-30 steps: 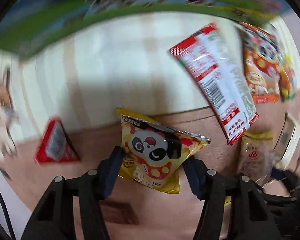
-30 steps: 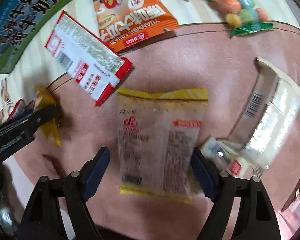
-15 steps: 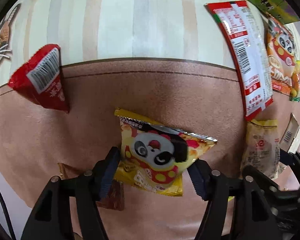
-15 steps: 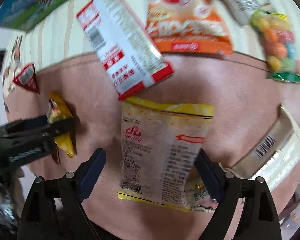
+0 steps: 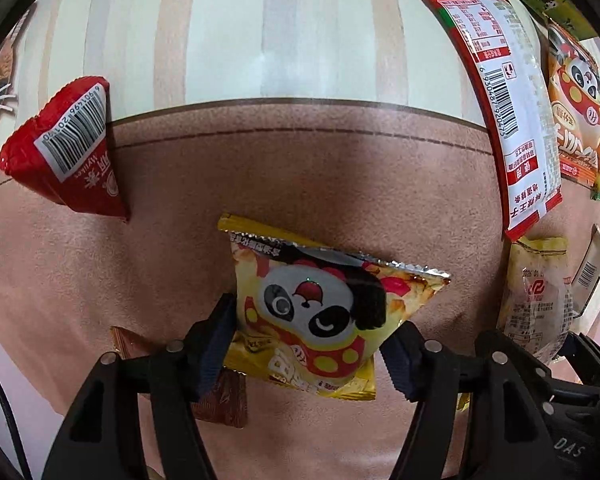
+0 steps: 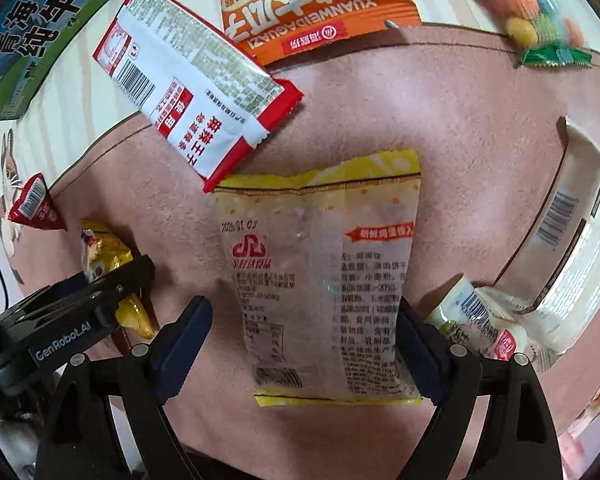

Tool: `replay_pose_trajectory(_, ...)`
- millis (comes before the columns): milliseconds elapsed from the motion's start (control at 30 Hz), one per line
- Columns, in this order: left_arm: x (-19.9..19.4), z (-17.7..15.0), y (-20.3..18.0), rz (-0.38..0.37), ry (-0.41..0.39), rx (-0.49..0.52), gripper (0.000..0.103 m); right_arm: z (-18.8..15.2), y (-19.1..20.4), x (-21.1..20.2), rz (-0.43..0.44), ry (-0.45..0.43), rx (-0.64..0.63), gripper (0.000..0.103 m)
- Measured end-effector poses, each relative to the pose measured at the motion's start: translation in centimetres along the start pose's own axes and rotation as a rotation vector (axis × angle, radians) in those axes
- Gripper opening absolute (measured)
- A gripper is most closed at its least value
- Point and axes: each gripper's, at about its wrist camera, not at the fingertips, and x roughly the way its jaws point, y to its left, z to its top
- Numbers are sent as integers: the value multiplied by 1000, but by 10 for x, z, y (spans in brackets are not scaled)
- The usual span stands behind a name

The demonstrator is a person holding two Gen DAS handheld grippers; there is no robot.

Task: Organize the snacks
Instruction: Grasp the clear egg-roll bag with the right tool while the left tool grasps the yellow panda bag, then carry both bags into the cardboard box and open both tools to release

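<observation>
My left gripper (image 5: 308, 344) is shut on a yellow panda snack bag (image 5: 320, 312), held just above the brown mat (image 5: 300, 184); the bag and gripper also show in the right wrist view (image 6: 104, 260). My right gripper (image 6: 304, 332) stands open around a pale yellow cake packet (image 6: 324, 280) that lies flat on the mat; the left pad is clear of the packet, the right pad is at its edge. The packet also shows in the left wrist view (image 5: 536, 300).
A red-and-white strip pack (image 6: 196, 80), an orange panda bag (image 6: 320, 4), a candy bag (image 6: 536, 12), a red triangular pack (image 5: 64, 148), a brown wrapper (image 5: 220, 400), a cream box (image 6: 572, 240) and small packets (image 6: 480, 320) lie around. A milk carton (image 6: 28, 28) lies at the far left.
The left gripper has carried the panda bag back toward the near side of the mat, and the red pack came into view. The right gripper stayed around the cake packet, shifting slightly.
</observation>
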Motion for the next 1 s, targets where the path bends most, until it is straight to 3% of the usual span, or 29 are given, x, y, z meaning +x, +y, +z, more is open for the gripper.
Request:
replay_pose_trajectory(200,-16,-3,8,7,-12,-2,62,2,16,1,-79,-15,-53,67)
replay_pose_trajectory(333,-19,-7,6,14,-28,19,58,0,35,-3,-82,-33,-85,52)
replay_pose_trajectory(667,-28,-12,2,-9,-33,35,55,1,35,-23,-43,-40,-89,45)
replay_pose_trajectory(1000,-109,-17,-7,-135,-137,69,55,-12,31,-85,94,-94,-104,42)
